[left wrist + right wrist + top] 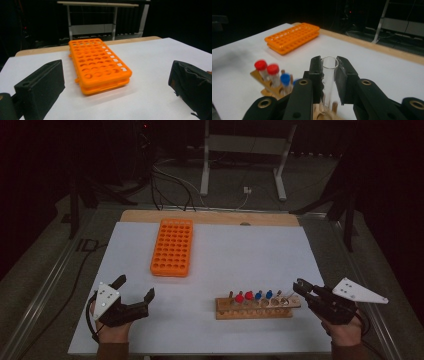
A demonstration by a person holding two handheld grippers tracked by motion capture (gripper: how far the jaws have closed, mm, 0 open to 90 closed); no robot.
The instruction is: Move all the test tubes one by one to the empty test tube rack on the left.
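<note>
Right tongs (pixel 329 72): my jaws clamp a clear glass tube (pixel 327 82), upright above the wooden rack's (pixel 255 312) right end | left tongs (pixel 134 290): jaws spread wide, holding nothing, resting on the desk (pixel 240 250) | orange rack (pixel 98 65): far left.

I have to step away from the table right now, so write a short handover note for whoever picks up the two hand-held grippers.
Right hand-held gripper: shut on an uncapped glass test tube, its lower end just above the wooden rack.
Left hand-held gripper: open, holding nothing, resting near the table's front-left corner, facing the orange rack.
Wooden rack holds two red-capped tubes and two blue-capped tubes, plus what look like uncapped ones.
Orange rack looks empty.
Done: one tube gripped.
Left: probably carry it to the orange rack, then the others.
</note>
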